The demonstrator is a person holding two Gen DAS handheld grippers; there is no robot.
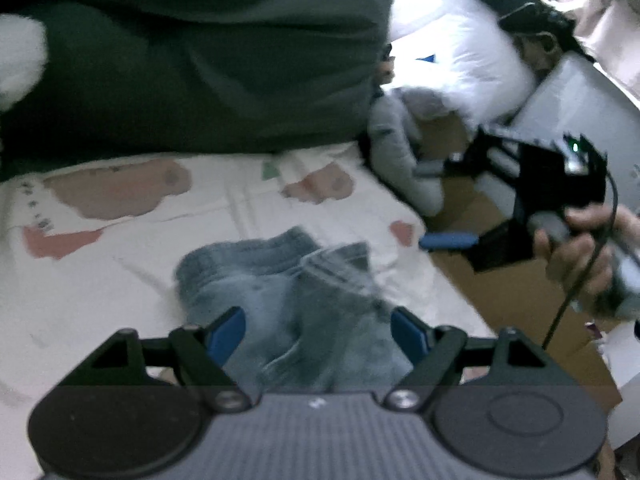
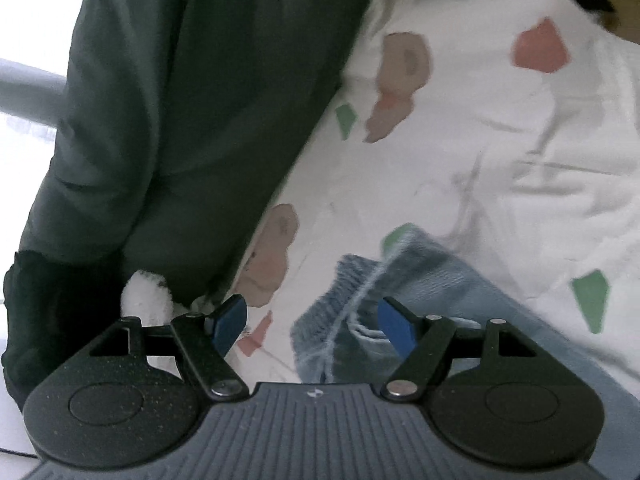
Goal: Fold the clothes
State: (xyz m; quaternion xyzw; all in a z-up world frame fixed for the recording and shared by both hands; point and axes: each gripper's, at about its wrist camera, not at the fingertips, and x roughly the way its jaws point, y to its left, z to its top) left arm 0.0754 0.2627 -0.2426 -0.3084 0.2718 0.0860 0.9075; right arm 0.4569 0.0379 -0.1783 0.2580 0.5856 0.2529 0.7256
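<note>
Blue fingers (image 1: 228, 334) spread wide — folded jeans (image 1: 280, 292) lie beneath.

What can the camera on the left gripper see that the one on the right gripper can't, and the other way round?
Only the left wrist view shows the right gripper held in a hand, a white pillow, a grey garment and the brown floor. Only the right wrist view shows a grey bar at the far left and a white fluffy bit beside the dark cloth. Both show the folded blue jeans lying on the white patterned sheet, the dark green cloth behind, and open blue-padded jaws with nothing gripped.
</note>
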